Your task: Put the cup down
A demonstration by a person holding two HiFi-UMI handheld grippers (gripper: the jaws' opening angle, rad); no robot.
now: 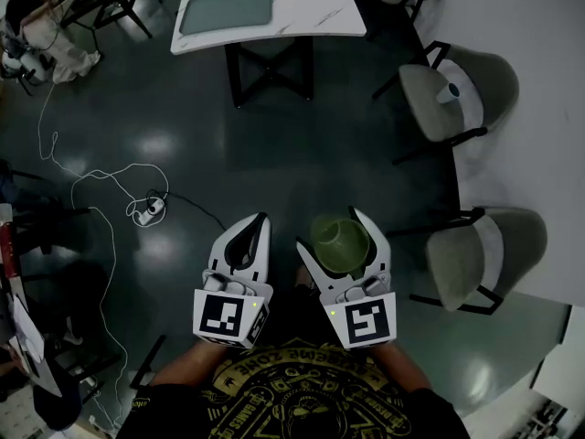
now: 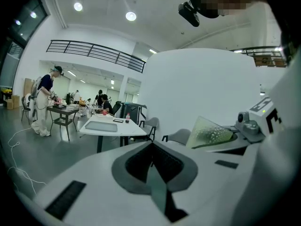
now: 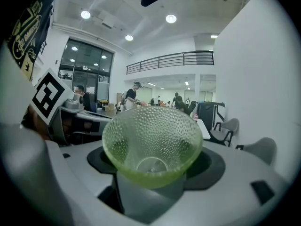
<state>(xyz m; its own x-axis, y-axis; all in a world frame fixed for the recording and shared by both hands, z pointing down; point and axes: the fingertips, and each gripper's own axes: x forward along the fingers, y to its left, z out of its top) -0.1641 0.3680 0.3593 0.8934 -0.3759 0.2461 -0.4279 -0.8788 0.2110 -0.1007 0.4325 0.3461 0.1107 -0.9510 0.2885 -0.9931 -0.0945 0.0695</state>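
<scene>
A green dimpled glass cup (image 1: pixel 340 242) is held over the dark floor, mouth turned away from me, with my right gripper (image 1: pixel 331 230) shut on it. In the right gripper view the cup (image 3: pixel 151 145) fills the middle, its rim facing the camera, and the right gripper (image 3: pixel 153 163) has a jaw pressed on each side of it. My left gripper (image 1: pixel 259 224) hangs just left of it, shut and empty. In the left gripper view the left gripper (image 2: pixel 153 149) has its jaws together, and the cup (image 2: pixel 211 133) shows side-on at the right.
A white table (image 1: pixel 302 12) carrying a grey-green tray (image 1: pixel 226 10) stands ahead. A long white table (image 1: pixel 539 154) runs along the right, with two grey chairs (image 1: pixel 448 99) (image 1: pixel 475 254) beside it. A power strip (image 1: pixel 146 210) and cable lie on the floor at left.
</scene>
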